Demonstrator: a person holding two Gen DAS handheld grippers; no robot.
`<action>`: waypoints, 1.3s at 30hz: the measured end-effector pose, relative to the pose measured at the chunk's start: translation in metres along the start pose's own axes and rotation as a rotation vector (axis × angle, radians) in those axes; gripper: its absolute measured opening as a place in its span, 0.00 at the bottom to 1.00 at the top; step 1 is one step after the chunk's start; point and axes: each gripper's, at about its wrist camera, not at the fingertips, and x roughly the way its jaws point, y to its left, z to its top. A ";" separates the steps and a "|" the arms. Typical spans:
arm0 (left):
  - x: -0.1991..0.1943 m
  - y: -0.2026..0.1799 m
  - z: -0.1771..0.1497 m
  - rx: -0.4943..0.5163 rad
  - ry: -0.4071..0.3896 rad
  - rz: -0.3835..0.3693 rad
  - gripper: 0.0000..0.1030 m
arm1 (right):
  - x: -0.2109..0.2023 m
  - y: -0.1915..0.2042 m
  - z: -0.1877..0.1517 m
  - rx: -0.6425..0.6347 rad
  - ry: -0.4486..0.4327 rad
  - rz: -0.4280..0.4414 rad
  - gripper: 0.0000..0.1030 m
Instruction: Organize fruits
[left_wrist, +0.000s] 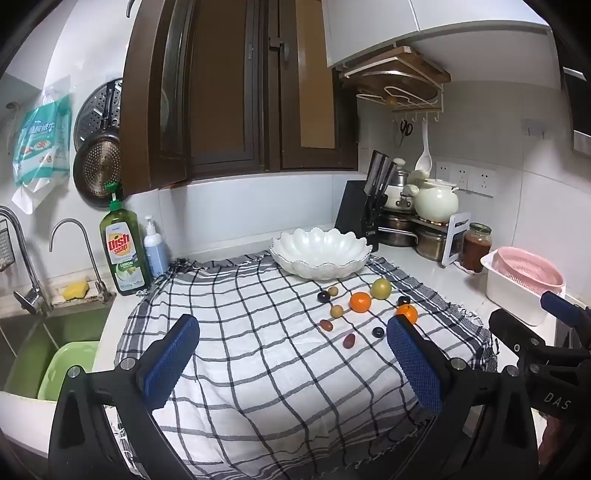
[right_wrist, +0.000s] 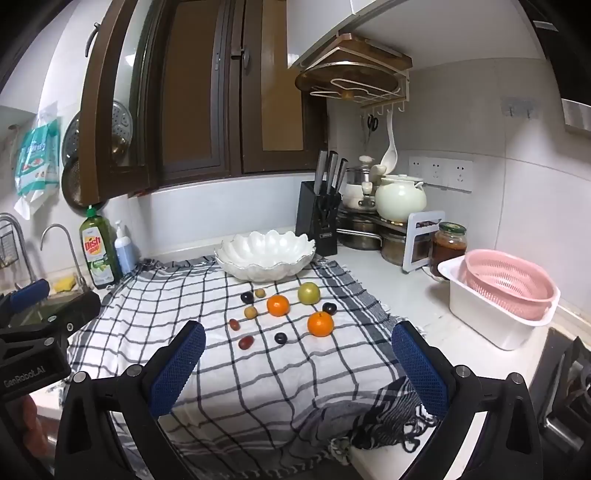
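Left tool (left_wrist: 291, 328) and right tool (right_wrist: 297, 334): both spread, empty. Ahead on the cloth (right_wrist: 207, 306): two oranges (right_wrist: 277, 305), green fruit (right_wrist: 308, 292), grapes (right_wrist: 280, 338); bowl (right_wrist: 264, 254) beyond.

Left wrist view: sitting low over the near edge of the checked cloth (left_wrist: 258, 332), facing slightly downward toward the back wall. Right wrist view: sitting just to its right, facing likewise, equally near. Both are sharing the cloth, white bowl (left_wrist: 320, 250), scattered fruits (right_wrist: 277, 305) and window.
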 end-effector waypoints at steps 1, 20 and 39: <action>0.000 0.000 0.000 0.001 -0.003 0.003 1.00 | 0.000 0.000 0.000 0.000 0.000 0.000 0.99; -0.010 -0.002 0.007 0.009 -0.052 -0.004 1.00 | -0.003 -0.003 0.001 0.007 -0.026 -0.003 0.99; -0.011 -0.006 0.009 0.020 -0.057 -0.007 1.00 | -0.008 -0.004 0.003 0.004 -0.040 -0.012 0.99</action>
